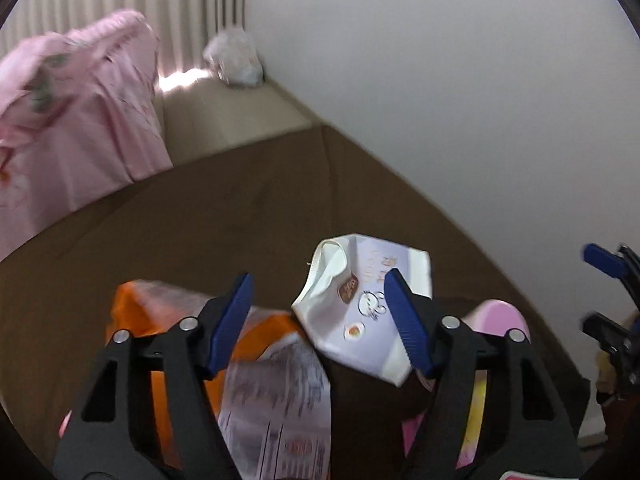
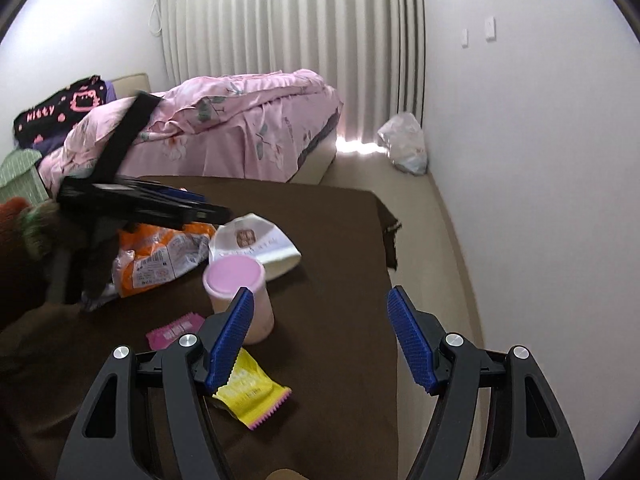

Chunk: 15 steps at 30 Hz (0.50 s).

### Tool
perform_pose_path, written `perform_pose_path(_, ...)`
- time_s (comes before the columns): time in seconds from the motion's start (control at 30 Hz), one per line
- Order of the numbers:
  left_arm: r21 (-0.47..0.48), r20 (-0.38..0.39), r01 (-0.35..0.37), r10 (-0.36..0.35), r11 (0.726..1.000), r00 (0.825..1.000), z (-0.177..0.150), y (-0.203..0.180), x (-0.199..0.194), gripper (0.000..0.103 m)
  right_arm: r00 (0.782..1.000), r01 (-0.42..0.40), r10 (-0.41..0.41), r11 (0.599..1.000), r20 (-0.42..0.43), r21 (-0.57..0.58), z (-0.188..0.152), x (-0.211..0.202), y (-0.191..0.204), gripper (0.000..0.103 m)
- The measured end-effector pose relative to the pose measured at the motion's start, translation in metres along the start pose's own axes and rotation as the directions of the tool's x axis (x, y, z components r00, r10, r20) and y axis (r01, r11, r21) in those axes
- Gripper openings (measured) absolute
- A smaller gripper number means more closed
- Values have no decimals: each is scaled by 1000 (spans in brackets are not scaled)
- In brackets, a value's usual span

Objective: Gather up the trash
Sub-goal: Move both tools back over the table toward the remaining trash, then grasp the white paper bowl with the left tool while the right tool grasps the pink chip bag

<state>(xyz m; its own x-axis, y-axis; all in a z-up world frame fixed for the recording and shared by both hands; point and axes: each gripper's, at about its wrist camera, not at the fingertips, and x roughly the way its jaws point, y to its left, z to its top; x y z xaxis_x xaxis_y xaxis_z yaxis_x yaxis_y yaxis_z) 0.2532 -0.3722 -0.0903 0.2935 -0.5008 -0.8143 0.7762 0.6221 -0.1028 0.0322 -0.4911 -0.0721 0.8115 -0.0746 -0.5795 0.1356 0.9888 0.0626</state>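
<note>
Brown cloth point(image 2: 328, 224) is still sitting covered in trash, orange bag point(image 2: 160, 256), white pouch point(image 1: 360, 308), yellow wrapper point(image 2: 248, 396), with left gripper point(image 1: 318, 322) and right gripper point(image 2: 320, 336) both hanging wide apart, holding nothing

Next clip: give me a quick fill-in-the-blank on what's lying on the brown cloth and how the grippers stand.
1. The lid of the upright cup is ____.
2. The left gripper hovers over the orange packet and the ____ paper bag.
3. Both the left gripper and the right gripper are ____.
4. The zigzag-edged wrapper beside the cup is ____.

Answers: pink; white; open; yellow
</note>
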Motion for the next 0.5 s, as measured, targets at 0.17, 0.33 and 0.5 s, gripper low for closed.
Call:
perform_pose_path(0.17, -63, -72, 11, -15, 998, 997, 7, 6, 27, 33, 998, -50, 50, 999, -32, 19, -14, 10, -5, 66)
perform_pose_path(0.33, -116, 10, -6, 7, 993, 1000, -7, 10, -8, 22, 990, -117, 117, 993, -73, 10, -26, 18, 7, 66)
perform_pose_path(0.5, -146, 92, -46, 60, 988, 994, -30, 10, -63, 22, 975, -172, 173, 985, -141, 18, -35, 28, 15, 66)
